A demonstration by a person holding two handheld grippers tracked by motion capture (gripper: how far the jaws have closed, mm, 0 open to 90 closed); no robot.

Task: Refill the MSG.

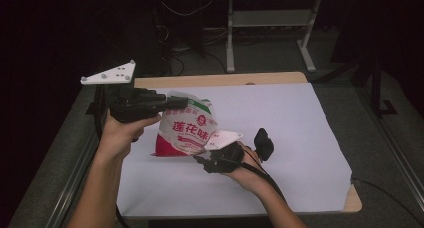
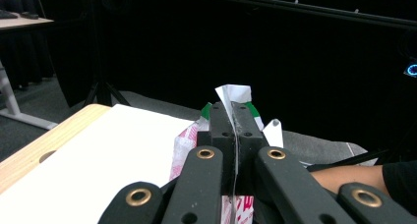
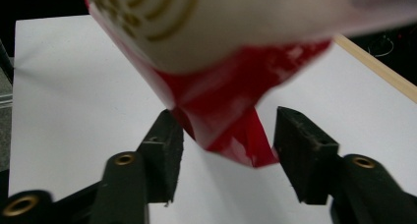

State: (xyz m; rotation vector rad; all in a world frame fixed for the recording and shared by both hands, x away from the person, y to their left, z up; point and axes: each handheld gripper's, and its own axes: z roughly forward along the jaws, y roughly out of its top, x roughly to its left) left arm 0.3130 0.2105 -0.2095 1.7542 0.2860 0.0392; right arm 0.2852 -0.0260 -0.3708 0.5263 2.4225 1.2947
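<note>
Bag (image 1: 186, 130) of snacks, white and red with a green top edge, is hanging above the white sheet (image 1: 280, 138) that covers the wooden table (image 1: 220, 80). I am keeping the left gripper (image 1: 181, 102) clenched on the bag's top seam; in the left gripper view the jaws are meeting on the white film. I am holding the right gripper (image 3: 226, 135) at the bag's red bottom corner, jaws parted on either side of it, pads not pressing on the film

Dim room, dark surroundings, blurred close-up bag (image 3: 216, 62)
</note>
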